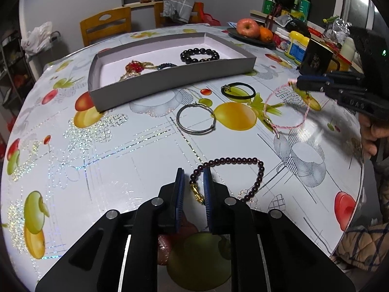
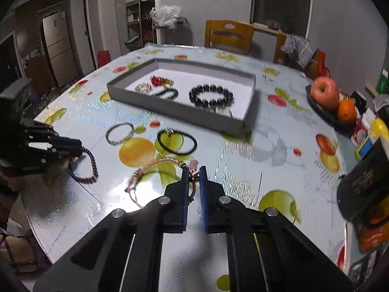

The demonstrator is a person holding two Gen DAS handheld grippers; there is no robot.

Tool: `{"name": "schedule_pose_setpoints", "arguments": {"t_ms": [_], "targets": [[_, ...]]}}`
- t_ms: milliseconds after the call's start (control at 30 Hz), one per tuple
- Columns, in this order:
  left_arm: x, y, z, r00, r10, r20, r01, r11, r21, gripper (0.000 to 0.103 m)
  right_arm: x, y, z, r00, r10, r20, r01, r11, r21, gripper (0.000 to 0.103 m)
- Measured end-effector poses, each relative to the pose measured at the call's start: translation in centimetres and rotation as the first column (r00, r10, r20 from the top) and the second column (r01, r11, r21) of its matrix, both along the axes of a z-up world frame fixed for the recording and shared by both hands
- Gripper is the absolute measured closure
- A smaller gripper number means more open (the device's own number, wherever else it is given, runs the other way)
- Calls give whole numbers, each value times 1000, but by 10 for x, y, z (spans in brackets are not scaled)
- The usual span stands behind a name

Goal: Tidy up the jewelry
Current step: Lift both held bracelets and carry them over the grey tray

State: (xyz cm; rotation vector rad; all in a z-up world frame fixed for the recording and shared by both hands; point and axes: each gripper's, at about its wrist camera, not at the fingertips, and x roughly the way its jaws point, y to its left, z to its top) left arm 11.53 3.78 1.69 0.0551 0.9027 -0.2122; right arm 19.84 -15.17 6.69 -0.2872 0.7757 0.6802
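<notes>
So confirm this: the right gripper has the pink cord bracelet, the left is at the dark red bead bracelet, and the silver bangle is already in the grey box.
Not quite. The silver bangle lies on the table, outside the grey box, as the left wrist view shows. The rest holds: right gripper grips the pink cord bracelet; left gripper straddles the dark red bead bracelet.

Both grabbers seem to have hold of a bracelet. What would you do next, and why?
Probably carry the pink cord bracelet over to the grey tray and let go. The right hand-held gripper already pinches it and it hangs off the table, while the left hand-held gripper only straddles the dark red bead bracelet, which lies flat.
</notes>
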Motion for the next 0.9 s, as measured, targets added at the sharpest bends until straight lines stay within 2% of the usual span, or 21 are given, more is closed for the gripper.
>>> {"name": "schedule_pose_setpoints", "arguments": {"t_ms": [33, 100, 300, 467, 633, 900], "targets": [[0, 0, 0, 1000, -3, 0, 3, 1000, 0, 87, -1, 2, 4, 1000, 4, 10, -4, 1000, 2, 95], [-1, -1, 0, 1000, -7, 0, 7, 1000, 0, 95, -2, 5, 9, 1000, 12, 24, -12, 1000, 4, 95], [-6, 3, 11, 999, 7, 35, -6, 999, -32, 96, 0, 13, 18, 998, 24, 49, -25, 1000, 14, 95], [-12, 2, 41, 995, 0, 97, 5, 999, -54, 96, 0, 17, 27, 997, 32, 68, -34, 999, 27, 95], [-12, -2, 70, 988, -14, 155, 20, 999, -39, 96, 1, 22, 40, 994, 42, 97, -46, 998, 44, 95], [5, -1, 98, 980, -21, 198, 22, 1000, -2, 96, 7, 32, 57, 990, 57, 132, -65, 996, 56, 95]]}}
